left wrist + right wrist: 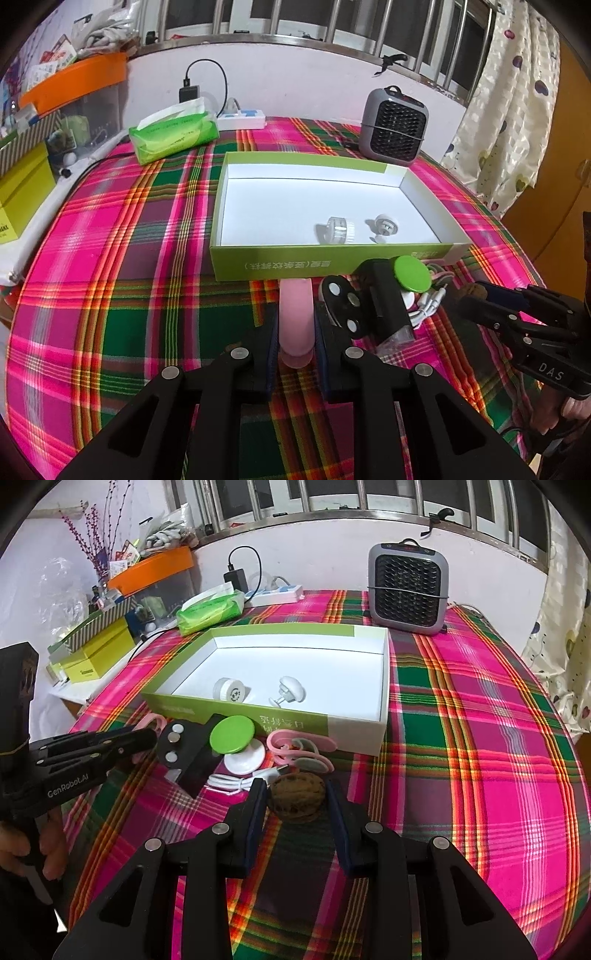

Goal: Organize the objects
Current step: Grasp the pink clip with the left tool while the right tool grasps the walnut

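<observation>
The left gripper [295, 325] fingers are clamped on the pink tube [295, 317]; the right gripper [297, 797] fingers are closed around the walnut [297, 801]. Lift both straight up, then lower them into the box [280, 264].

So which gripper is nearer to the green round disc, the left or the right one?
The left. The left gripper, shut on a pink tube, sits just left of the green round disc. The right gripper, around a brown walnut, lies farther, beyond the white cable.

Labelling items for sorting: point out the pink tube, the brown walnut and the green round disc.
pink tube [295, 314], left wrist view, middle of its body
brown walnut [297, 799], right wrist view, wrinkled top
green round disc [231, 734], right wrist view, flat face
</observation>
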Motion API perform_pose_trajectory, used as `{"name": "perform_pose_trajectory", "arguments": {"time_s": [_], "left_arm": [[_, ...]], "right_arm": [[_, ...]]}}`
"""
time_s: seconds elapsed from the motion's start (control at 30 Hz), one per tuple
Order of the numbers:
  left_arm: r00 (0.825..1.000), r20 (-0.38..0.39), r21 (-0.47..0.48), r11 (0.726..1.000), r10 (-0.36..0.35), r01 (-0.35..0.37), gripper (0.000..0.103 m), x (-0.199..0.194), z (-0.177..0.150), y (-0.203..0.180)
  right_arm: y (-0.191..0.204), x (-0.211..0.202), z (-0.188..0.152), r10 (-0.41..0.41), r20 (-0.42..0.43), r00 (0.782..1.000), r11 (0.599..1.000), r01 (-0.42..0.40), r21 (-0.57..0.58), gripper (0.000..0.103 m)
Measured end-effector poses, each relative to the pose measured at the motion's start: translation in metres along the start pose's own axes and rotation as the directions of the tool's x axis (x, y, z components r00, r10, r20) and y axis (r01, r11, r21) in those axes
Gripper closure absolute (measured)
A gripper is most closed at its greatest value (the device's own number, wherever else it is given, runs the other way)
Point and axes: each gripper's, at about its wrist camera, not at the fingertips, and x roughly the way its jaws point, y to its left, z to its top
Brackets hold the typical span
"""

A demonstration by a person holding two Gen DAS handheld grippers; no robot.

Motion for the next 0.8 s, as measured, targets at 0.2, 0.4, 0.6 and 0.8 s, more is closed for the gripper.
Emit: {"name": "perform_pose_trajectory", "arguments": {"time_s": [0.2, 0.4, 0.6, 0.8], "left_arm": [[1.0, 0.017, 0.014, 1.0, -0.01, 0.01, 0.087, -0.01, -0.001, -0.005], [0.999, 0.033, 0.03, 0.999, -0.019, 0.018, 0.087, -0.018, 0.0, -0.012], [0.998, 0.049, 0.044, 0.999, -0.027, 0.025, 0.087, -0.024, 0.004, -0.016], [0.998, 0.055, 0.059, 0.998, -0.031, 0.028, 0.087, -0.024, 0.009, -0.021]], "right_arm": [[0.003, -0.005, 0.0, 0.002, 0.01, 1.0, 1.0, -0.002, -0.007, 0.068], [0.008, -0.01, 0.001, 0.004, 0.023, 1.0, 1.0, -0.004, -0.017, 0.068], [0.011, -0.014, 0.005, 0.005, 0.038, 0.999, 1.0, -0.003, -0.028, 0.068], [0.013, -0.014, 0.009, 0.007, 0.046, 0.999, 0.999, -0.005, -0.037, 0.068]]}}
